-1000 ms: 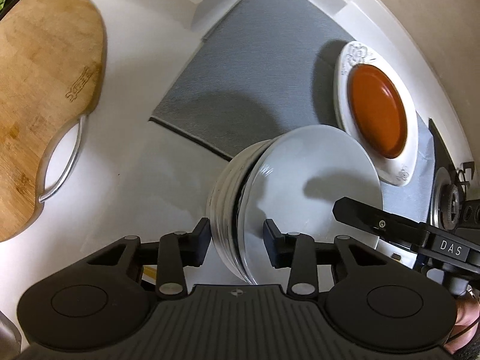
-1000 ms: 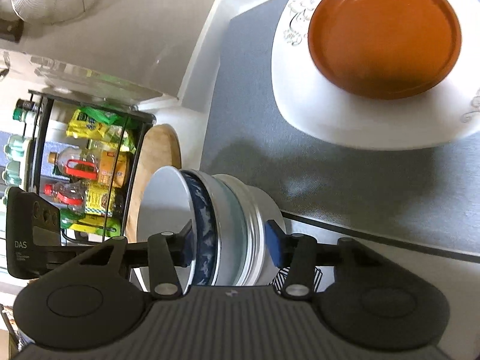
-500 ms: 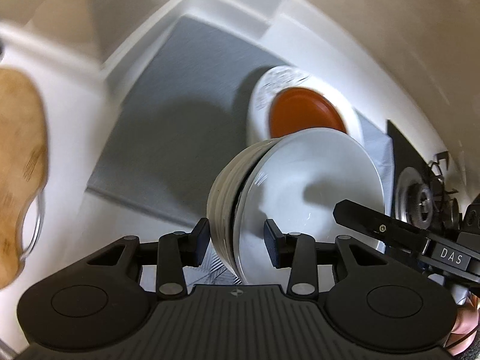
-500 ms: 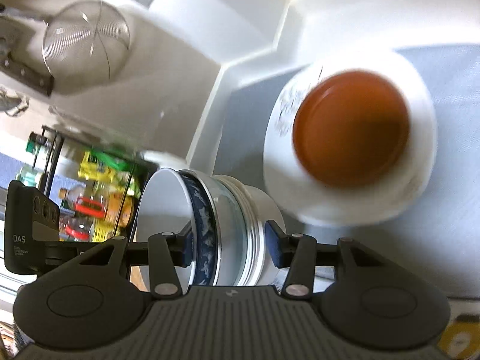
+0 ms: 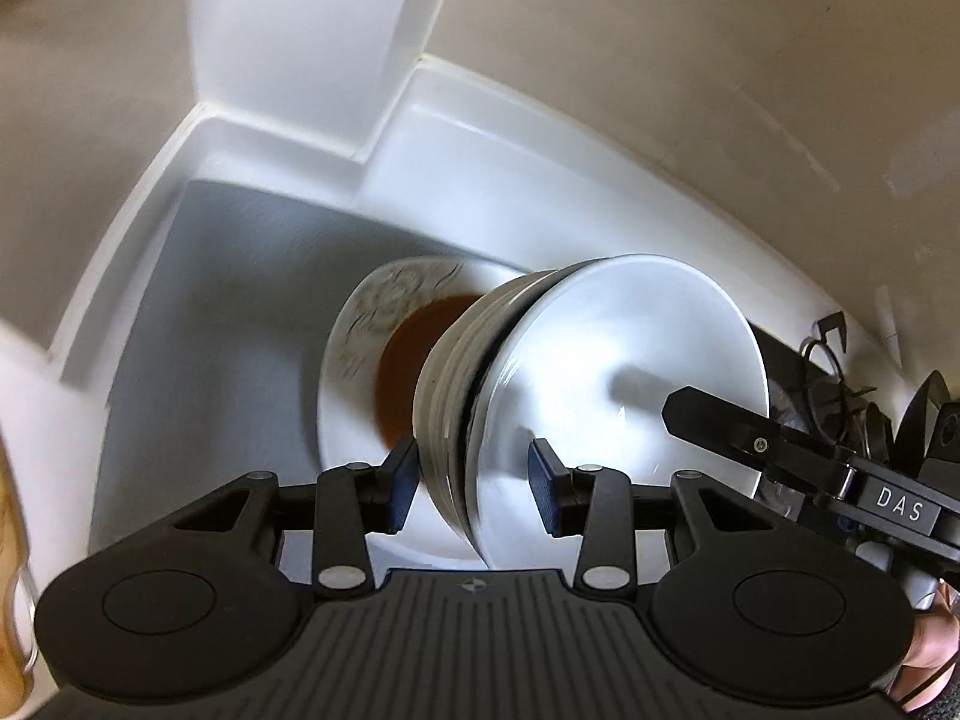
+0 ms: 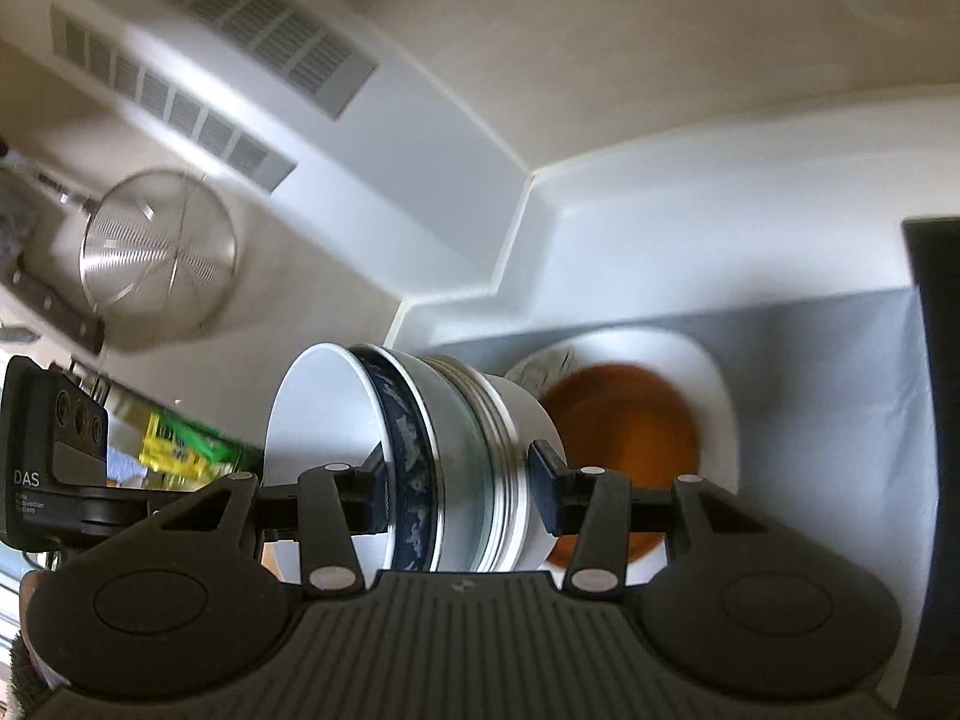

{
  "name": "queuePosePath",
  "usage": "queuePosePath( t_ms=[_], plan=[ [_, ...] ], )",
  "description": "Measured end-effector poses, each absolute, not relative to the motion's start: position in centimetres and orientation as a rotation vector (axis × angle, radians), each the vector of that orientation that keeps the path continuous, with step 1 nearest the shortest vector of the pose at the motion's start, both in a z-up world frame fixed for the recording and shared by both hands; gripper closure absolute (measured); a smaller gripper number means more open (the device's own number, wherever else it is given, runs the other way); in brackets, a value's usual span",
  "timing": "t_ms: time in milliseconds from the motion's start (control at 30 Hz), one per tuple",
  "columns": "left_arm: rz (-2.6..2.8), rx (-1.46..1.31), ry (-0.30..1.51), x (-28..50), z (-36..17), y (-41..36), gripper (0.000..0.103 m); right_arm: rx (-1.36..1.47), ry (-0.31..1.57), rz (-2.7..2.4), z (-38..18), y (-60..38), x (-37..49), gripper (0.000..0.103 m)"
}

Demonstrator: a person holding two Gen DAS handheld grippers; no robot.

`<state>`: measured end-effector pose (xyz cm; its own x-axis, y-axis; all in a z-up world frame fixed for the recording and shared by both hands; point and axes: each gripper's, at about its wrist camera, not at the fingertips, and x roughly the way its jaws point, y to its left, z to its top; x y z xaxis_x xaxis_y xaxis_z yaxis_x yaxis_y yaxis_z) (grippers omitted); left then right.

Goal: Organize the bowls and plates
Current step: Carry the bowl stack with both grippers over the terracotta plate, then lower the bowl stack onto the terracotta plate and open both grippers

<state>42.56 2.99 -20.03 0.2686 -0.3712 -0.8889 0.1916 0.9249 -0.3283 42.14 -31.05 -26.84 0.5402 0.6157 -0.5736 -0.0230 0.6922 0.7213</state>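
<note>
- Gripping a nested stack of bowls (image 5: 576,384) from both sides, stack tipped on edge and held in the air above the grey mat (image 5: 216,324).
- Left gripper (image 5: 471,495) clamped across the stack's rim: left pad against the ribbed outer bowl, right pad inside the white inner bowl.
- Right gripper (image 6: 459,492) clamped on the opposite rim of the same stack (image 6: 420,450): left pad inside the white bowl, right pad pressing the ribbed outer wall.
- Blue-patterned bowl (image 6: 408,456) sandwiched in the middle of the stack, rim showing in the right wrist view.
- Down below on the mat: white plate (image 5: 360,324) with a grey floral print, brown dish (image 5: 414,348) sitting in its middle, both partly hidden behind the stack.
- Same plate (image 6: 708,372) and brown dish (image 6: 624,414) blurred in the right wrist view, just past the stack.
- Mat lying in the corner of the white counter (image 5: 456,138), close to the wall.
- Right gripper's black body with "DAS" lettering (image 5: 852,480) poking in at the right edge of the left wrist view.
- Stove grate (image 5: 840,384) peeking out behind the stack on the right.
- Wire strainer (image 6: 159,252) hanging on the wall, vent grille (image 6: 222,60) above it.
- Wooden board edge (image 5: 12,528) just visible at far left.
</note>
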Motion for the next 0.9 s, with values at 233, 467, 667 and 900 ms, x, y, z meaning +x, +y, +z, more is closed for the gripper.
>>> queuePosePath(
  t_ms=[233, 467, 667, 900],
  plan=[
    [-0.375, -0.179, 1.3, 46.1, -23.7, 1.4, 0.061, 0.749, 0.987, 0.384, -30.6, -31.8, 44.7, 0.052],
    [-0.345, -0.163, 1.338, 47.2, -26.9, 1.2, 0.061, 0.793, 1.024, 0.366, -34.7, -31.6, 45.6, 0.052],
    [-0.358, -0.212, 1.311, 47.3, -28.8, 1.7, 0.061, 0.789, 1.03, 0.357, -35.8, -31.9, 46.5, 0.052],
    [-0.387, -0.142, 1.255, 46.6, -28.7, 0.8, 0.062, 0.818, 1.048, 0.354, -36.9, -32.8, 46.4, 0.052]
  ],
)
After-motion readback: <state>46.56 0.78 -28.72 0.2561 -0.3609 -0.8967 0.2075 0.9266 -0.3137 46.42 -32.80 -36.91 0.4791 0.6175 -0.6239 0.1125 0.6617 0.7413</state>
